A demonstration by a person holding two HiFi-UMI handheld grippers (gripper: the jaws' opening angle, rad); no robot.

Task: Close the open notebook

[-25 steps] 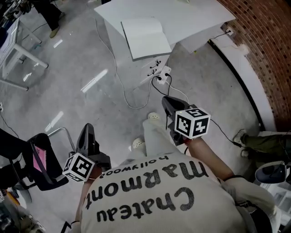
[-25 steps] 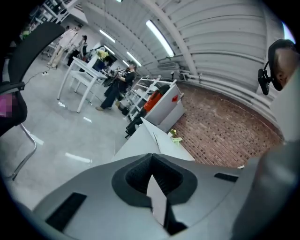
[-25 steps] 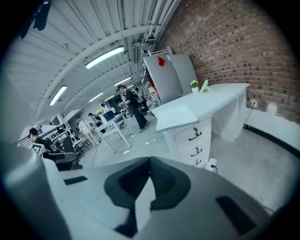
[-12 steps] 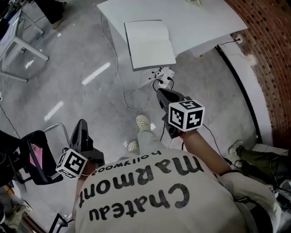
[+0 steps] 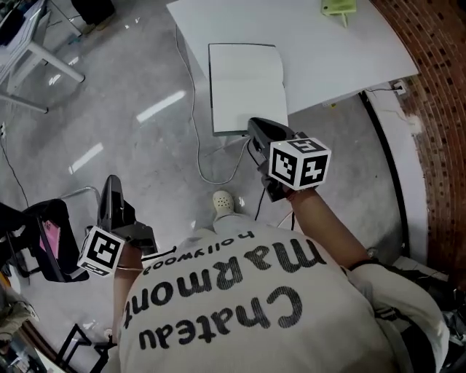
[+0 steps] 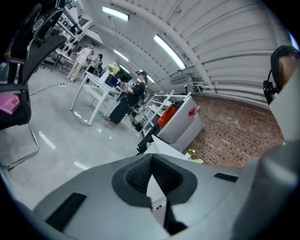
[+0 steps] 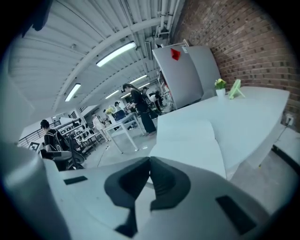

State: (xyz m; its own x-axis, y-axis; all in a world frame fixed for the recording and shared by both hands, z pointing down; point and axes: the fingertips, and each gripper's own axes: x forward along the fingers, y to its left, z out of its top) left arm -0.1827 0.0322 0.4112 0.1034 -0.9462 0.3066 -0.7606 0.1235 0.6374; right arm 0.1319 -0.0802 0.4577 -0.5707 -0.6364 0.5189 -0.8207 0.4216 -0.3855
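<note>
The open notebook (image 5: pixel 246 87) lies flat with blank white pages at the near edge of the white table (image 5: pixel 342 51). My right gripper (image 5: pixel 254 125) is shut and empty, and its tips stand in front of the notebook's near edge, apart from it. In the right gripper view the notebook (image 7: pixel 188 139) spreads just beyond the shut right gripper (image 7: pixel 150 159). My left gripper (image 5: pixel 110 183) hangs low at the left over the floor, far from the table. In its own view the left gripper (image 6: pixel 151 155) has its pads together with nothing between them.
A green object (image 5: pixel 338 7) stands at the table's far side. A cable (image 5: pixel 207 171) loops across the floor below the notebook. A brick wall (image 5: pixel 437 87) runs along the right, a black chair (image 5: pixel 36 240) stands at the left, and a white frame (image 5: pixel 36 58) stands at the far left.
Both grippers have moved forward toward the table. The notebook now sits closer and the right gripper's tips have come up to its near edge. Both stayed shut.
</note>
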